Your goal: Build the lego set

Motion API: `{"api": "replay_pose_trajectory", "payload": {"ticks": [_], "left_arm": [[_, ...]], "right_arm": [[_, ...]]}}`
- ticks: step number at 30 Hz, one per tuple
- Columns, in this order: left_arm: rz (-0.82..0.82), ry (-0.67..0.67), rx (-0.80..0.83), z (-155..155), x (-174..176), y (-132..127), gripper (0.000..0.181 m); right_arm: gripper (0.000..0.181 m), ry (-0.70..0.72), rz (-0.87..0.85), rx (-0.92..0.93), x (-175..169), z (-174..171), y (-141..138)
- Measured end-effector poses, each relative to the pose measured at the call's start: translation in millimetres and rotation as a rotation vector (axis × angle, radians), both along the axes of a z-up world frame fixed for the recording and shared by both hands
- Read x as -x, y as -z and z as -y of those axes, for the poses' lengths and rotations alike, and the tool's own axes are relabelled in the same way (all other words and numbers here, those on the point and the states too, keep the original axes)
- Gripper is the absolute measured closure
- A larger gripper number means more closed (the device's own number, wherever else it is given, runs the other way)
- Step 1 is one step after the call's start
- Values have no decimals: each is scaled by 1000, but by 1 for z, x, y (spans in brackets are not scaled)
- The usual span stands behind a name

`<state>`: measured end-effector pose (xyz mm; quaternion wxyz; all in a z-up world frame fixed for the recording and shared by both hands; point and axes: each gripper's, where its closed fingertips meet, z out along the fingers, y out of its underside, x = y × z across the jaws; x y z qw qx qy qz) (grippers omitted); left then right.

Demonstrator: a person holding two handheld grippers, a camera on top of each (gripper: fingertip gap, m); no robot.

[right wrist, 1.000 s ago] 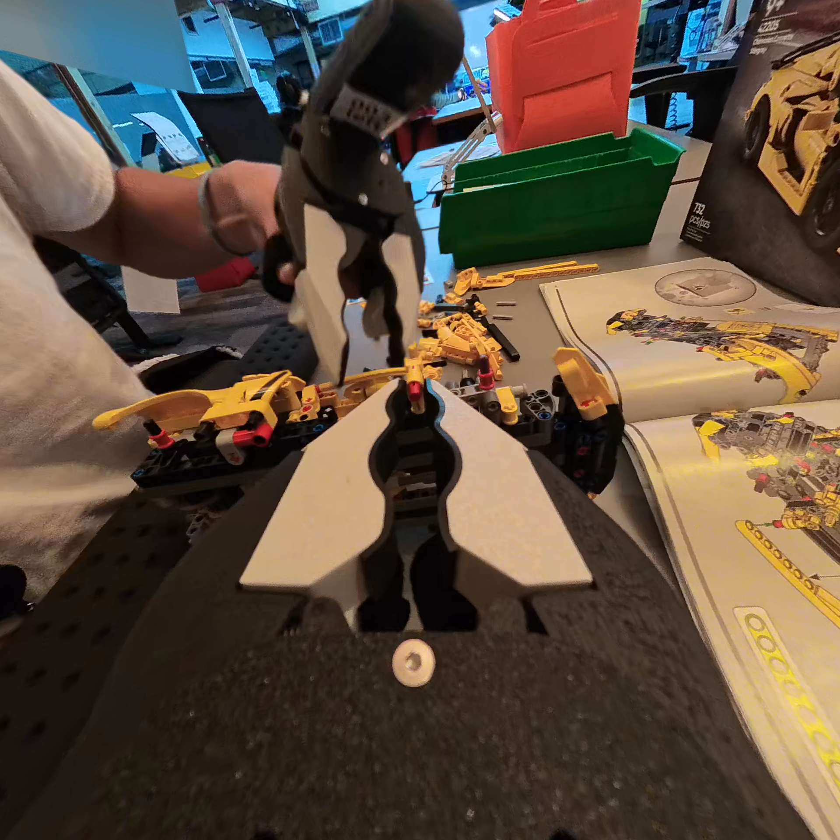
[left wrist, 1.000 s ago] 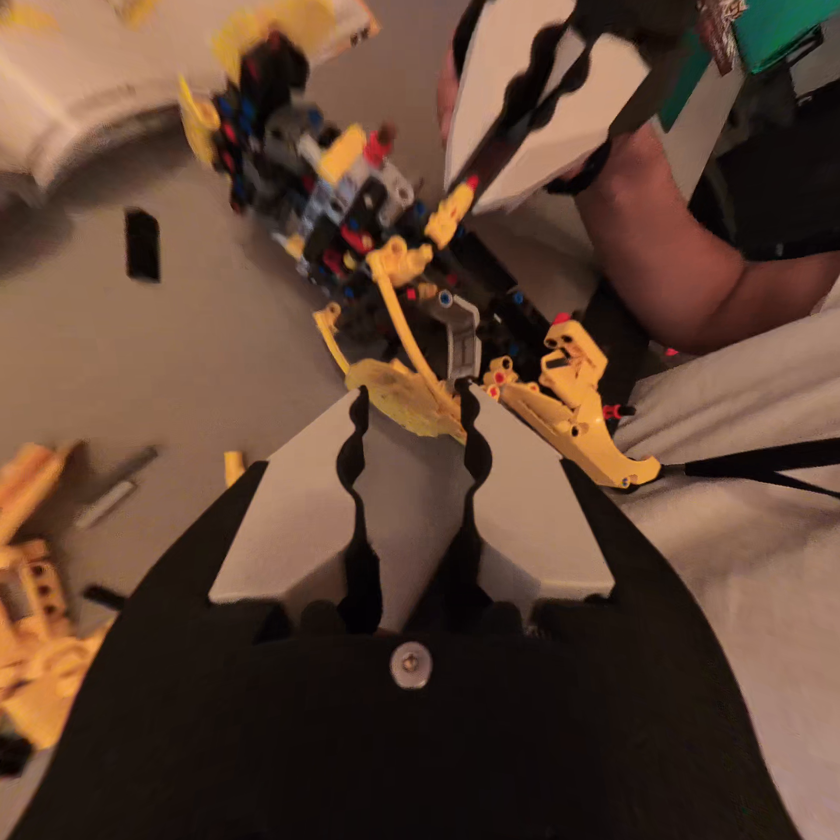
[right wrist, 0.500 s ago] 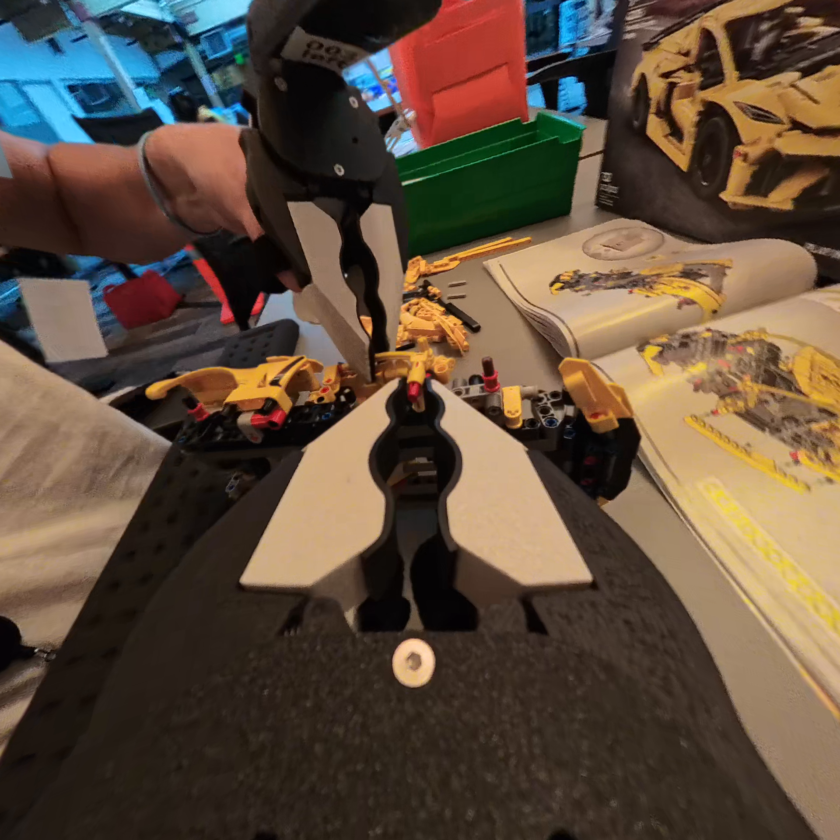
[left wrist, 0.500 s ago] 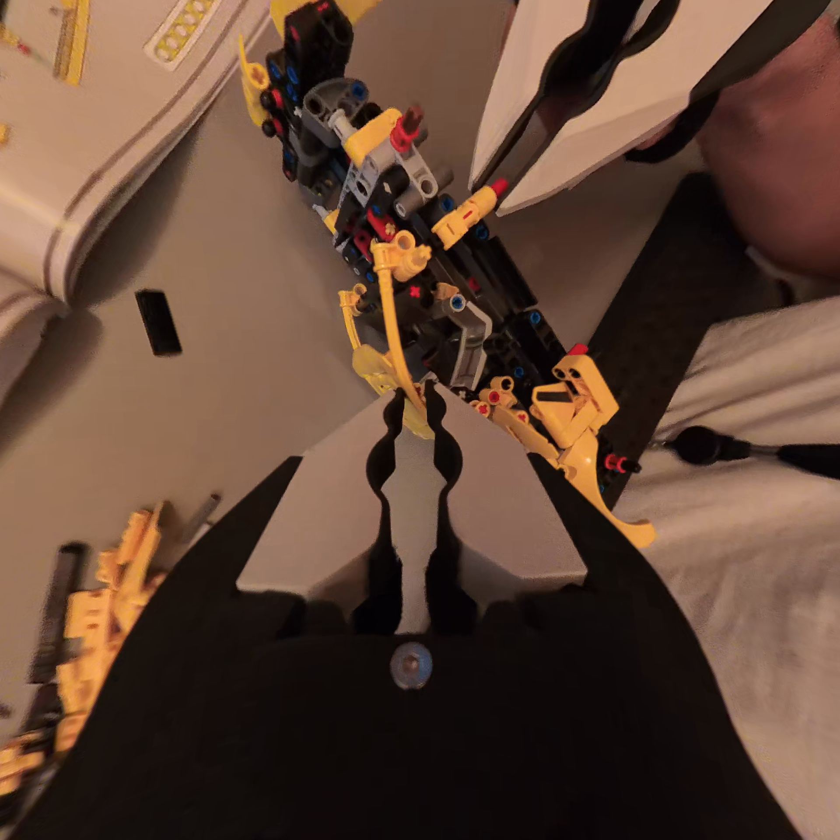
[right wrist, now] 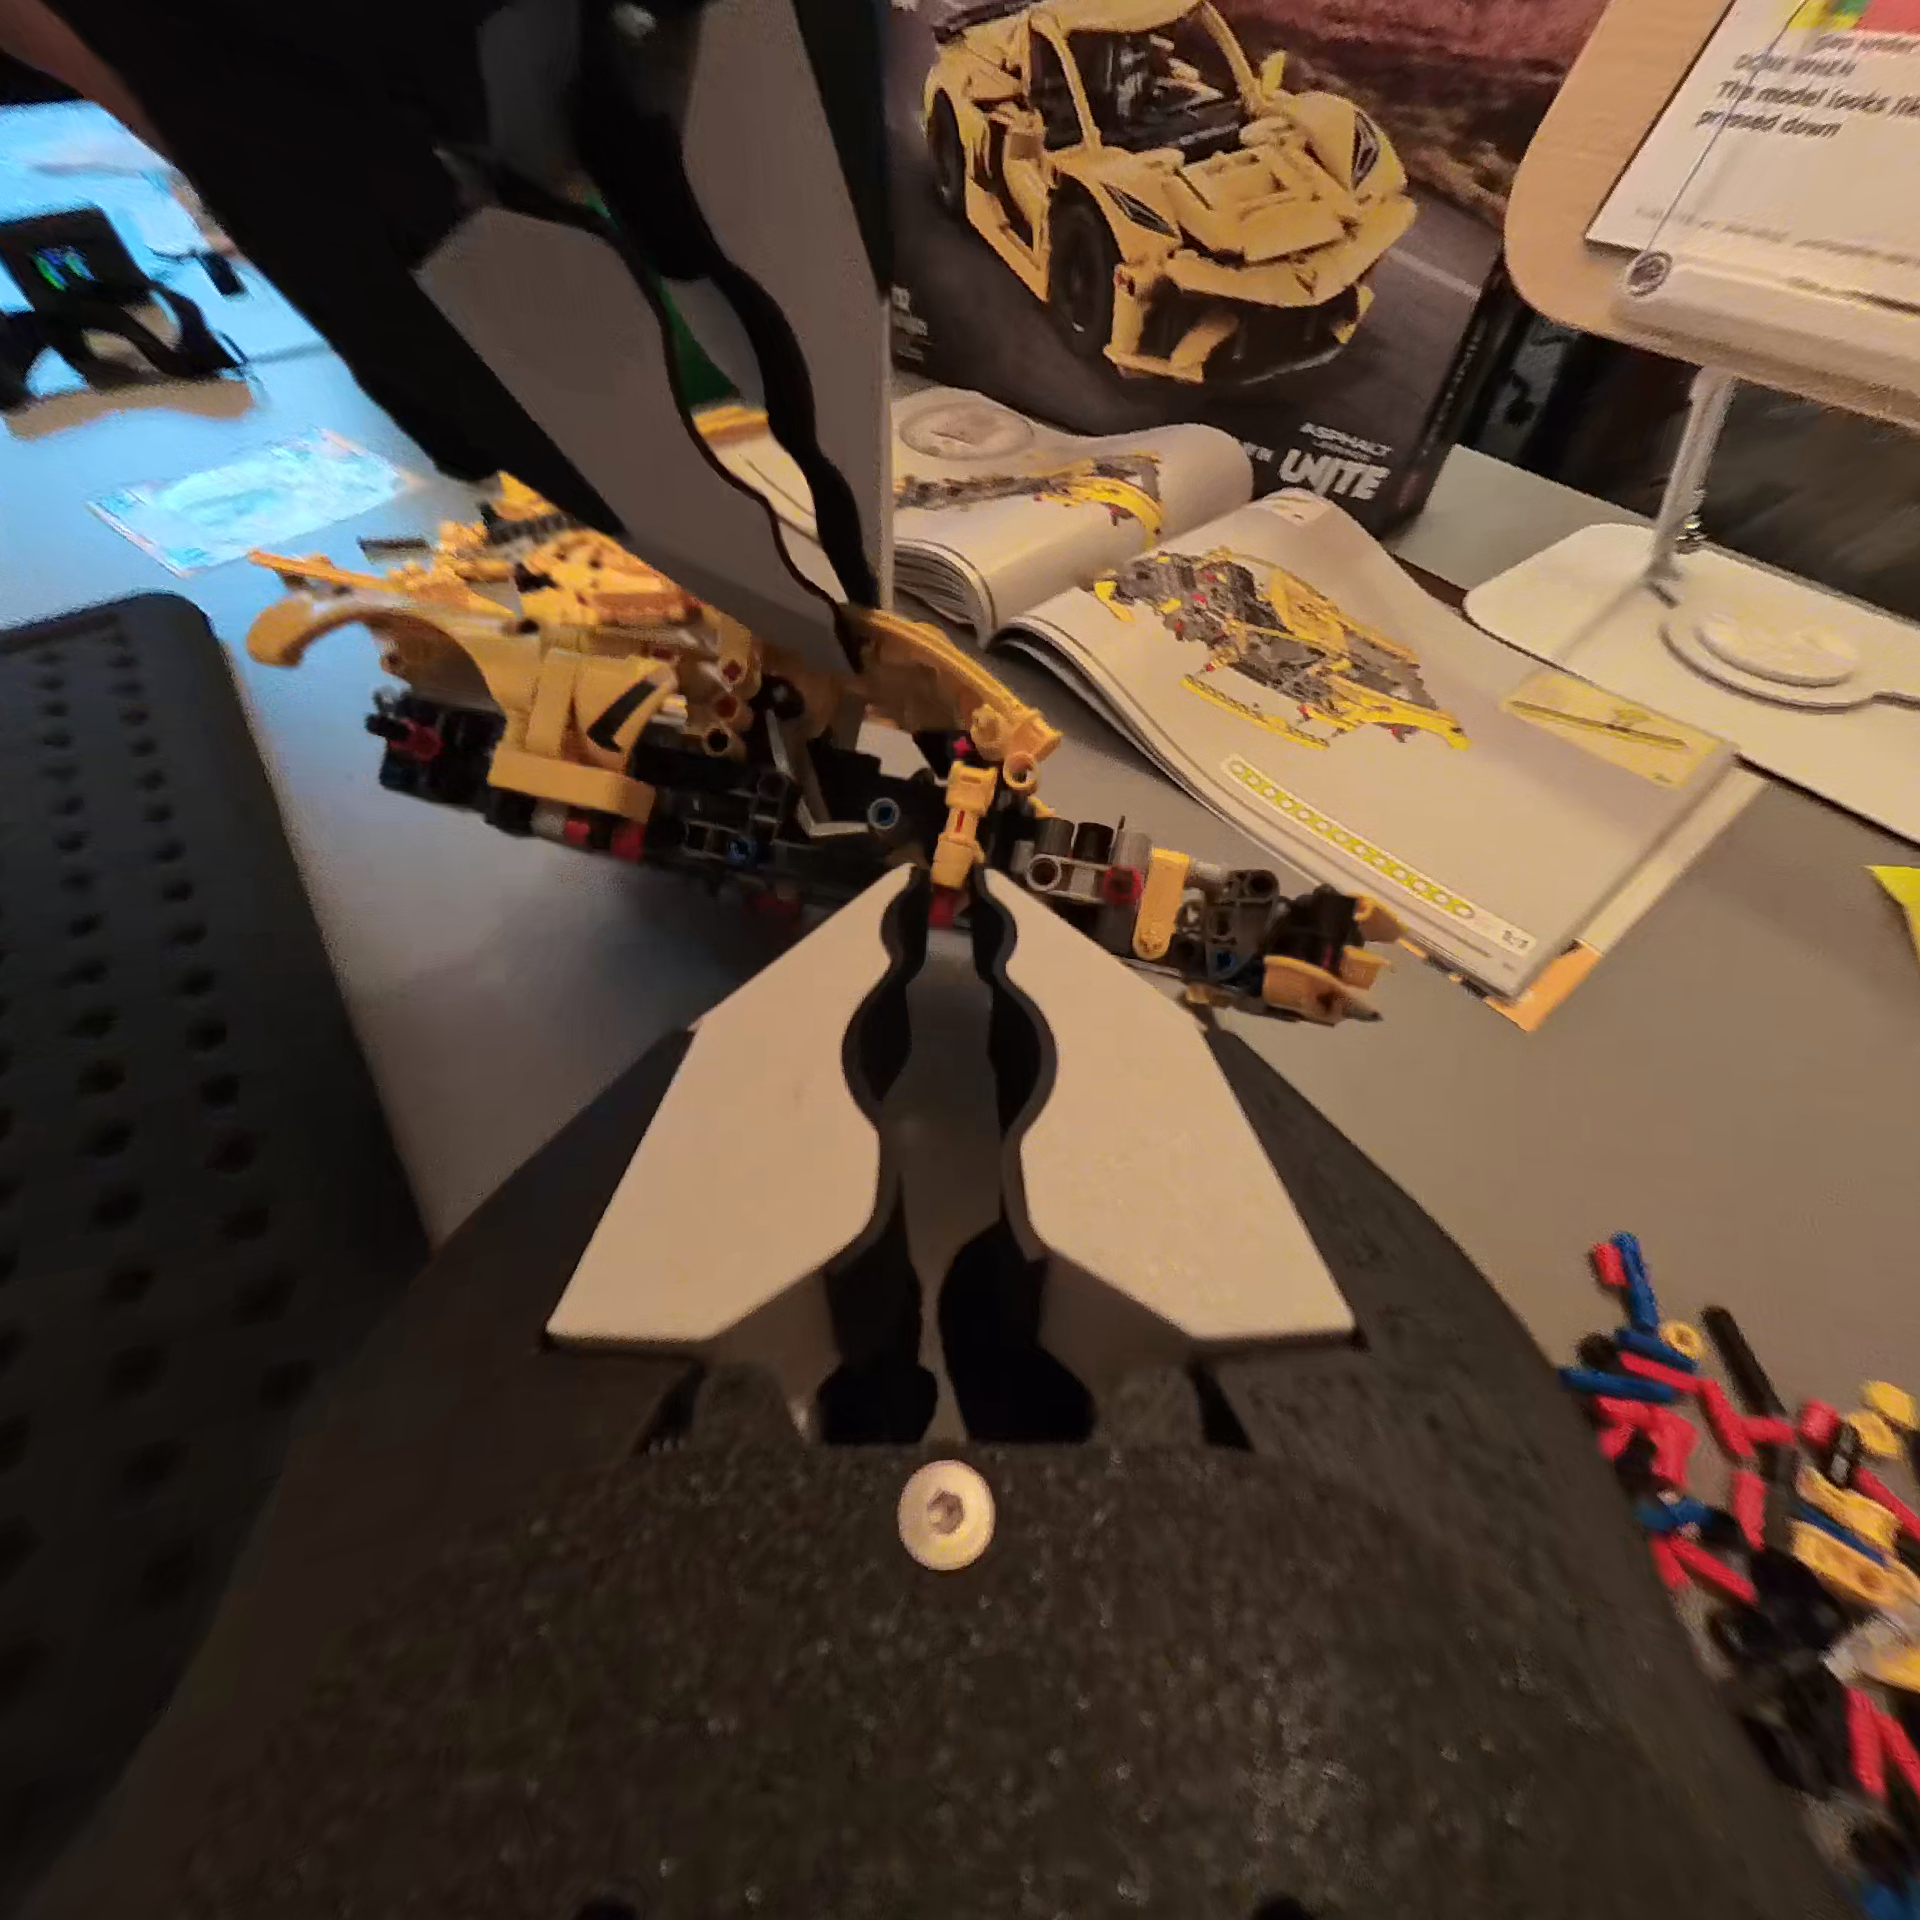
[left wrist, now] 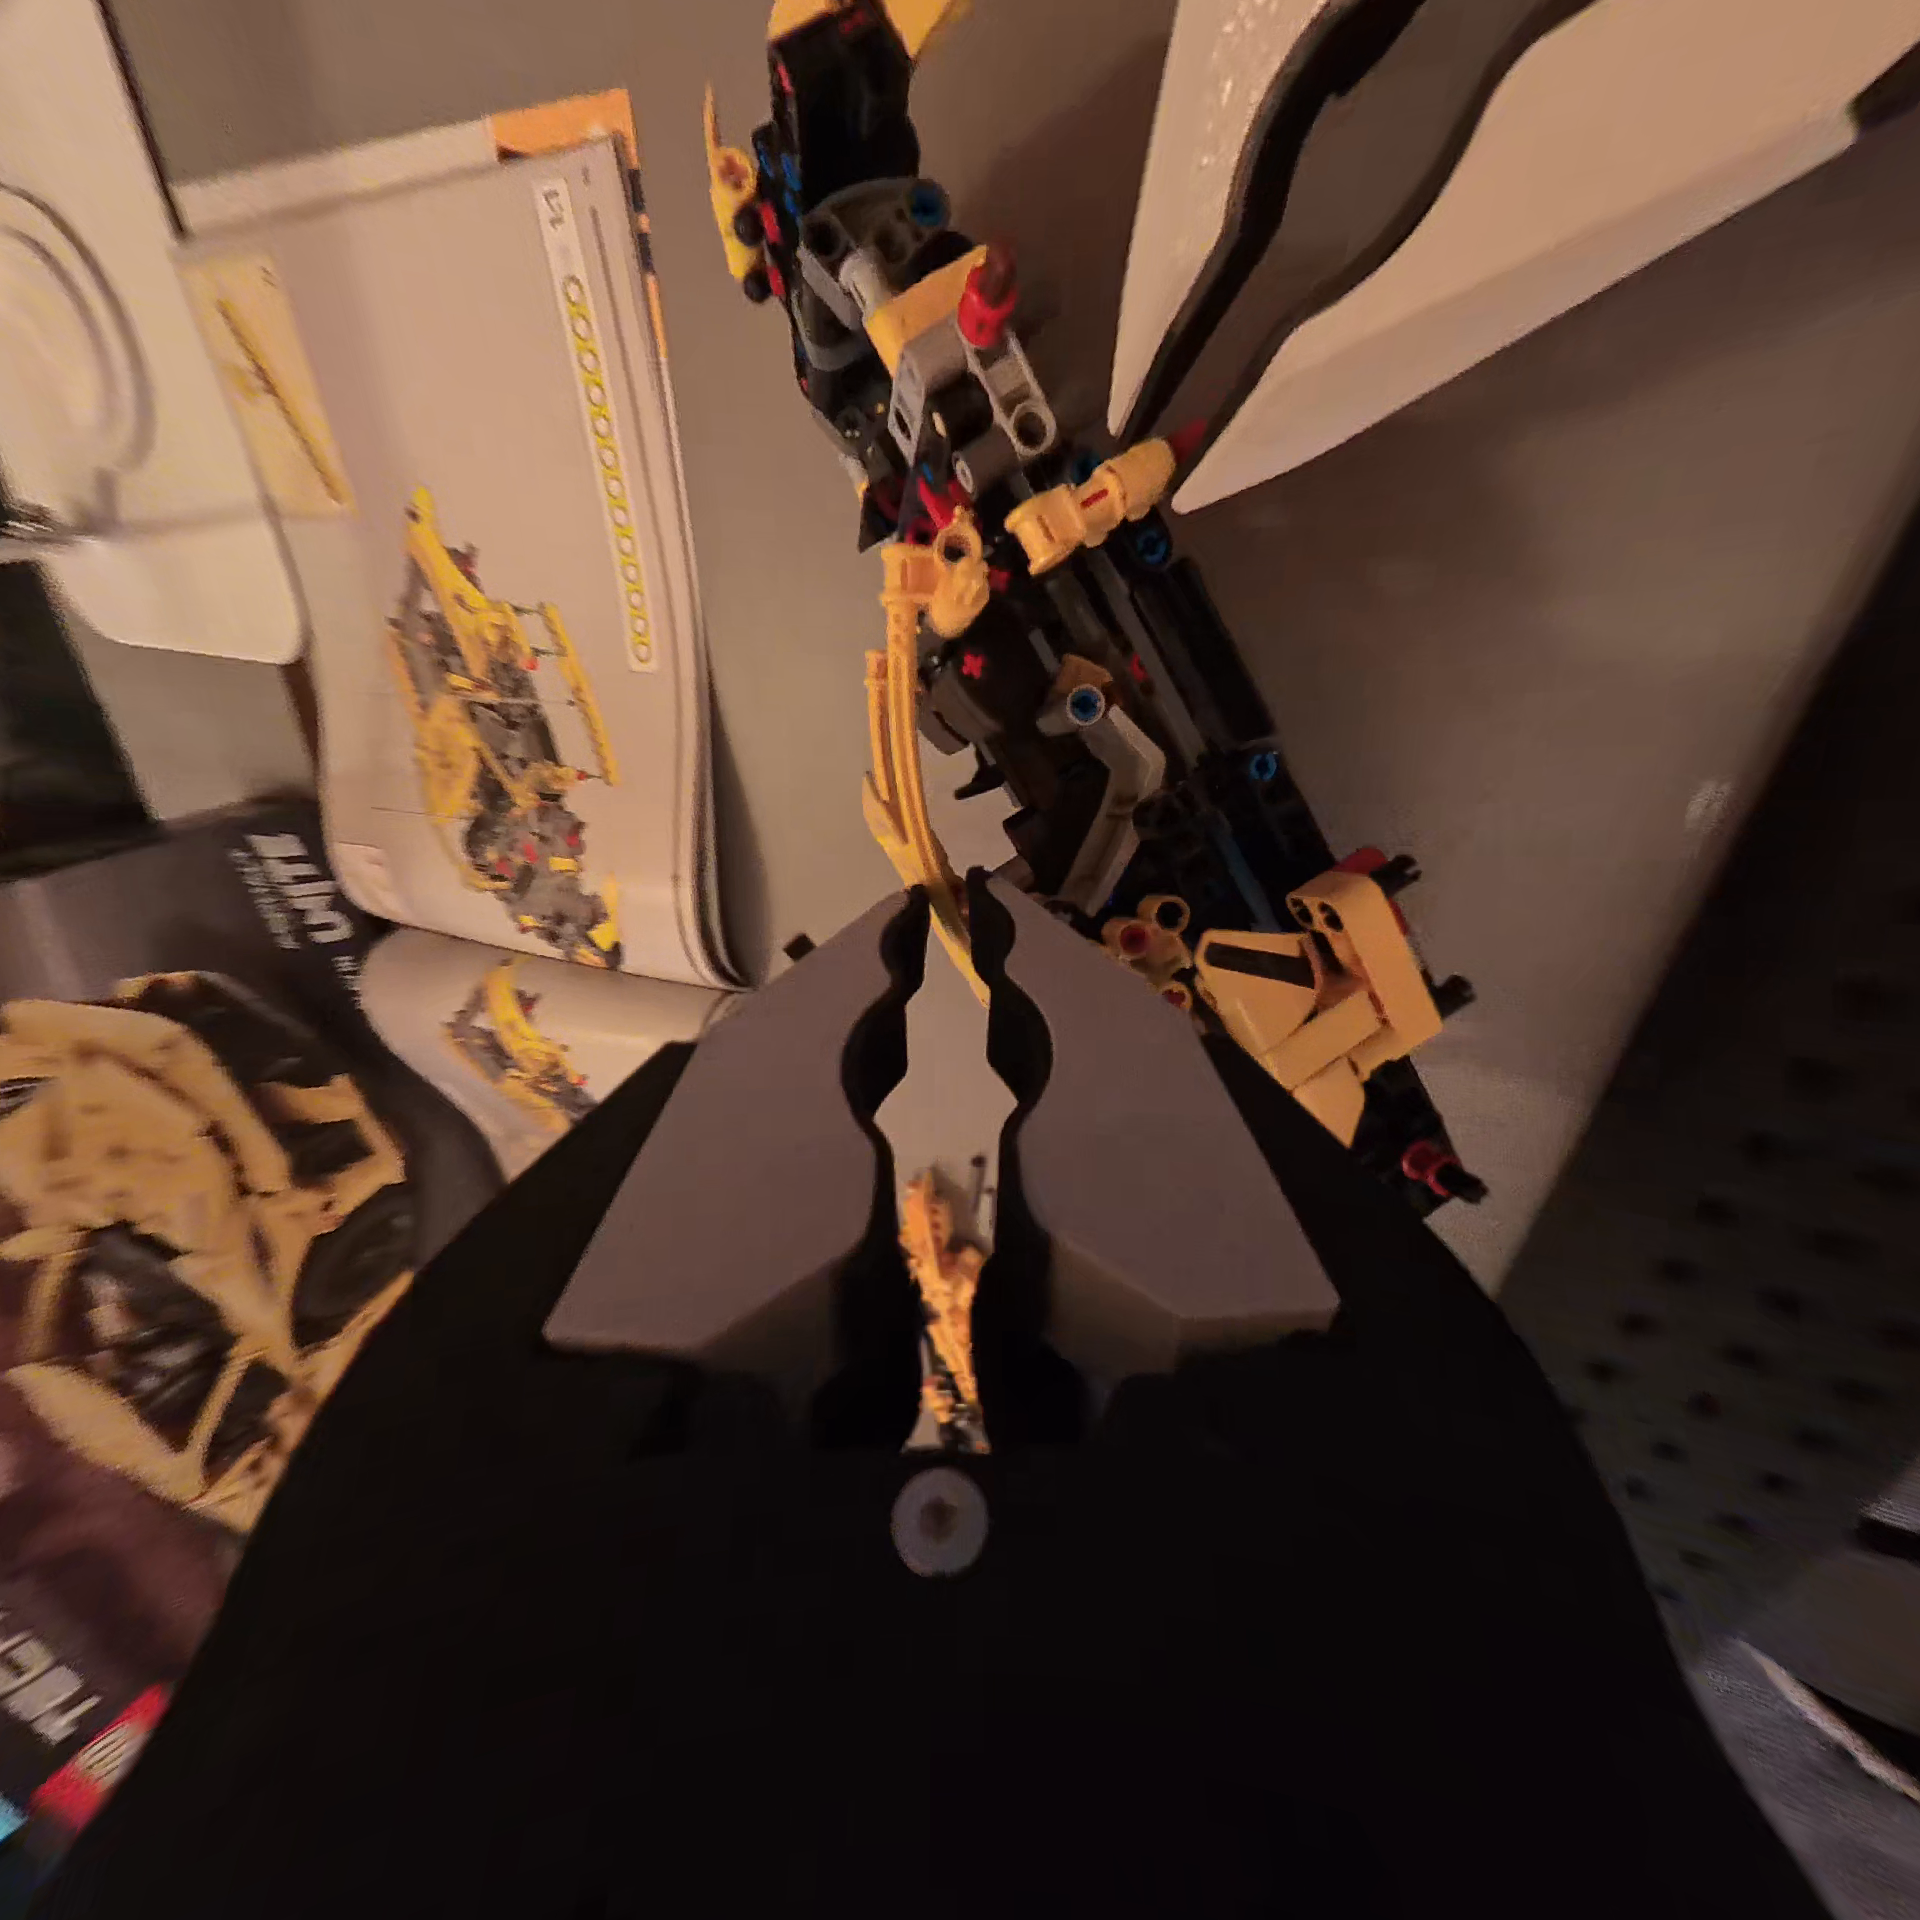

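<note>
Right wrist view: cluttered grey table point(right wrist: 1558, 1122).

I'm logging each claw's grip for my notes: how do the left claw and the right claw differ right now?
The left claw pinches the thin curved yellow panel on the lego car frame, while the right claw pinches a short yellow connector with a red tip.

The left claw comes down steeply from above the frame; the right claw reaches in low from the side.

Both are nearly closed on yellow parts of the same frame, which sits on the grey table.
</note>
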<state>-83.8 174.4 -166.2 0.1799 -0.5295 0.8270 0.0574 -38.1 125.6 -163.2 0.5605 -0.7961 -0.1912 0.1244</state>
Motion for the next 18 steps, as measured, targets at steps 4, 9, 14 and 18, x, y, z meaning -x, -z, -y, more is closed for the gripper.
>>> {"api": "replay_pose_trajectory", "payload": {"ticks": [4,9,14,18], "left_arm": [[47,60,-181,9,-3,0,174],[89,131,-336,27,-2,6,174],[134,209,-511,31,3,18,174],[186,265,-633,22,4,26,174]], "right_arm": [[174,-18,49,-3,2,14,7],[157,-62,-178,24,-6,31,-1],[155,24,-333,6,-48,26,-4],[154,88,-425,-6,-67,18,-2]]}}
